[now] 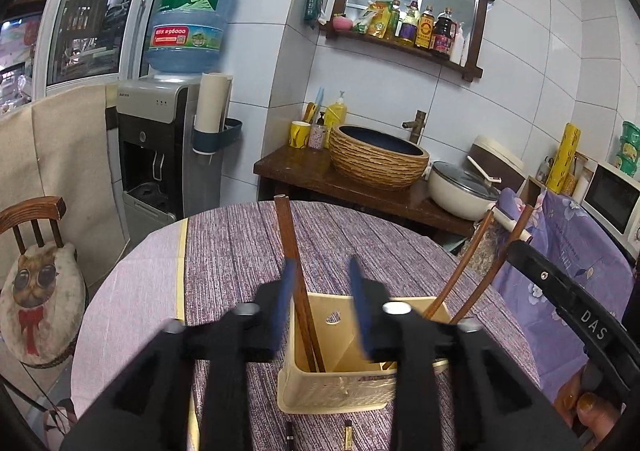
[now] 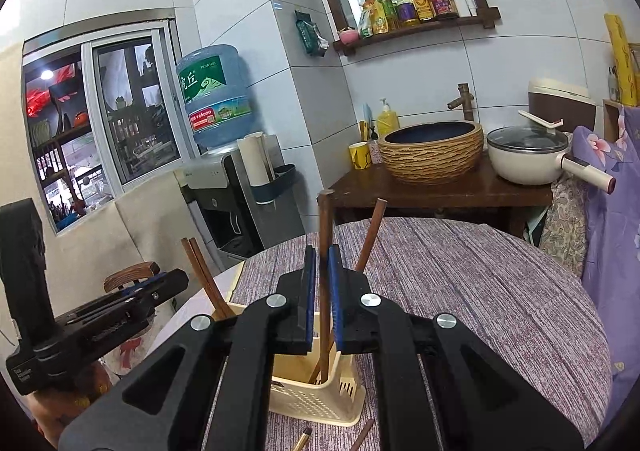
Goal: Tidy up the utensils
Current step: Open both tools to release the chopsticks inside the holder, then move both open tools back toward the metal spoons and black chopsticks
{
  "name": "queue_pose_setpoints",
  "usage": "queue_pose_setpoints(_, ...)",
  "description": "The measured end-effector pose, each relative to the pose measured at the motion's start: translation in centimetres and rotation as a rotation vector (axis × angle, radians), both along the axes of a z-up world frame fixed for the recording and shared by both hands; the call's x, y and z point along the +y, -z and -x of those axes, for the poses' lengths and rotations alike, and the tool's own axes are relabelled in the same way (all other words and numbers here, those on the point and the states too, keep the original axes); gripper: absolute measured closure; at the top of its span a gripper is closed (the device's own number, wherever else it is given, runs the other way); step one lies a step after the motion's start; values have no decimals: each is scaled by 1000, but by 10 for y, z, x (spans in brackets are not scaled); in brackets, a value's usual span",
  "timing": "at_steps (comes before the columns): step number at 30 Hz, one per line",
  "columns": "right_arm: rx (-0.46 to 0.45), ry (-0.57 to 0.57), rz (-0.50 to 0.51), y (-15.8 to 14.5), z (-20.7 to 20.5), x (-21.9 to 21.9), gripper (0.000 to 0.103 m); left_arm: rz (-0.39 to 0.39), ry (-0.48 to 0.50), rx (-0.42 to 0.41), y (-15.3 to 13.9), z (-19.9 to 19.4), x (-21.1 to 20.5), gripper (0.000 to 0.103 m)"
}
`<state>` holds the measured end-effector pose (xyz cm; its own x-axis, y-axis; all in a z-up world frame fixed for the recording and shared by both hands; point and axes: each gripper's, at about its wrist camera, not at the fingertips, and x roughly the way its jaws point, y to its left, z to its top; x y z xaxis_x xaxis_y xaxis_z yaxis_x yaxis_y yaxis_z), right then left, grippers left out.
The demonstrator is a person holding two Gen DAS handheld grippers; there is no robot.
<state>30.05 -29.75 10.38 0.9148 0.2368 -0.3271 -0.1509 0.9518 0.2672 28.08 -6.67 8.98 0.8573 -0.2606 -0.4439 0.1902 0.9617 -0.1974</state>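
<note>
A cream plastic utensil basket (image 1: 340,383) stands on the purple-clothed round table, also in the right wrist view (image 2: 316,395). Brown wooden chopsticks stand in it: a pair on the left (image 1: 294,271) and two leaning on the right (image 1: 460,271). My left gripper (image 1: 322,275) is open above the basket, with the left pair beside its left finger. My right gripper (image 2: 324,263) is nearly closed around an upright chopstick (image 2: 326,235) whose lower end is in the basket. Another chopstick (image 2: 370,235) leans behind it. The left gripper's body (image 2: 100,315) shows at the left.
Loose chopstick ends lie on the cloth in front of the basket (image 2: 362,435) (image 1: 348,435). A chair with a cat cushion (image 1: 36,291) stands left of the table. A counter with a woven basin (image 1: 378,155) and a pot (image 1: 460,187) is behind, with a water dispenser (image 1: 168,147).
</note>
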Motion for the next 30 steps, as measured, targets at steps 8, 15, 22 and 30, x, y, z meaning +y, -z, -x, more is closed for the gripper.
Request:
queue_pose_setpoints(8,-24,18,69,12,34,0,52,-33,-29,-36,11,36,20,37)
queue_pose_setpoints(15,150,-69,180,69,54,23,52,-41,-88,127,70,52,46,35)
queue_pose_setpoints(22,324,-120,216,138,73,45,52,-80,-125,273,130,69,51,37)
queue_pose_setpoints(30,398,-143,203,167,85,51,52,-92,-65,336,148,74,42,48)
